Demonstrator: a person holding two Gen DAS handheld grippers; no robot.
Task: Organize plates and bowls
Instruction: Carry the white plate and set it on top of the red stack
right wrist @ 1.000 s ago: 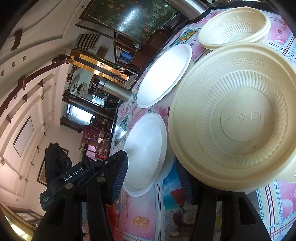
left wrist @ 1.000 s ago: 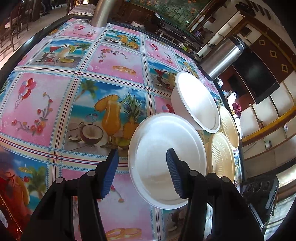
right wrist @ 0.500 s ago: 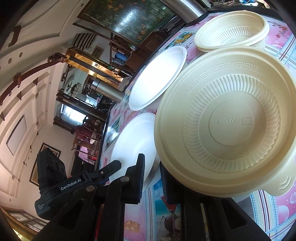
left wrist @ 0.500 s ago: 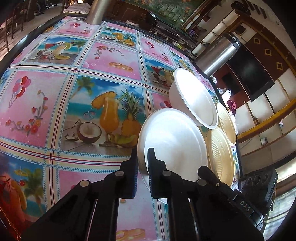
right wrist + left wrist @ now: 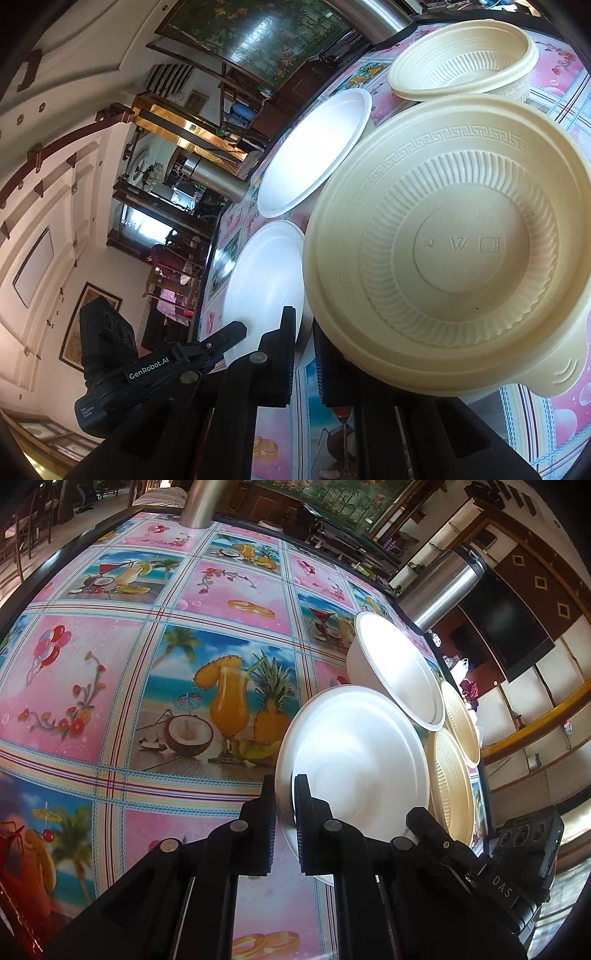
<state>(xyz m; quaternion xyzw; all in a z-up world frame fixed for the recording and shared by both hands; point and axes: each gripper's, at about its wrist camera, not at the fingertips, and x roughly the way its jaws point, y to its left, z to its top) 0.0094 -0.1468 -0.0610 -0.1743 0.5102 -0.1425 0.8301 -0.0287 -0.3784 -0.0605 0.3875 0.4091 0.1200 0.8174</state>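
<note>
My left gripper (image 5: 284, 786) is shut on the near rim of a white bowl (image 5: 354, 760), one finger inside and one outside. Behind it a second white bowl (image 5: 399, 672) leans on it. Two cream ribbed bowls (image 5: 454, 786) (image 5: 461, 723) stand to the right. In the right wrist view my right gripper (image 5: 304, 325) is closing on the near-left rim of the big cream bowl (image 5: 454, 251), which sits between its fingers. The other cream bowl (image 5: 465, 62) is farther back. Both white bowls (image 5: 266, 280) (image 5: 314, 151) lie to the left, with the left gripper (image 5: 221, 336) at the nearer one.
The bowls crowd the right edge of a table with a pink fruit-print cloth (image 5: 147, 664). A steel flask (image 5: 439, 587) stands just beyond the bowls and a steel cylinder (image 5: 195, 506) at the far edge. The cloth spreads wide to the left.
Both grippers went from open to closed: the left on the near white bowl's rim, the right on the big cream bowl's rim. Neither hand shifted.
</note>
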